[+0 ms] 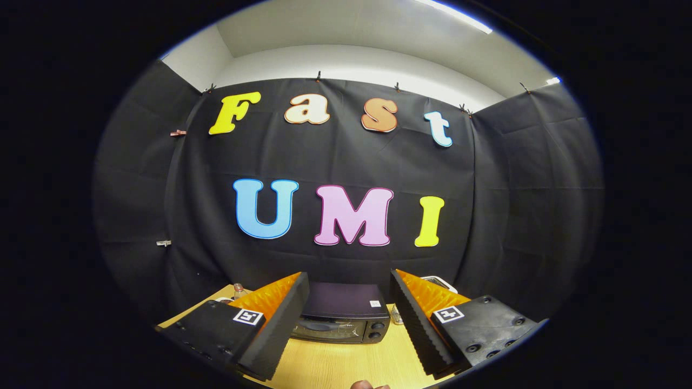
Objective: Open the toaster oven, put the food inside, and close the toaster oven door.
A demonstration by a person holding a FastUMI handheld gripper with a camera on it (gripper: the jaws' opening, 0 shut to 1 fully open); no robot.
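Gripper is up high w/ its fingers spread wide apart — nothing between them, nothing touching. I see the toaster oven sitting on the wood table, beyond the fingertips, right in the gap between both fingers. Its door looks closed. A small bottle stands behind the left finger, near the black cloth wall. Something white peeks out behind the right finger — can't tell what it is.

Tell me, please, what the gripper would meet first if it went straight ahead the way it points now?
Probably the toaster oven: it sits on the table beyond the open gripper, framed between the fingers. Depth is unclear; aimed higher, it could pass over the top.
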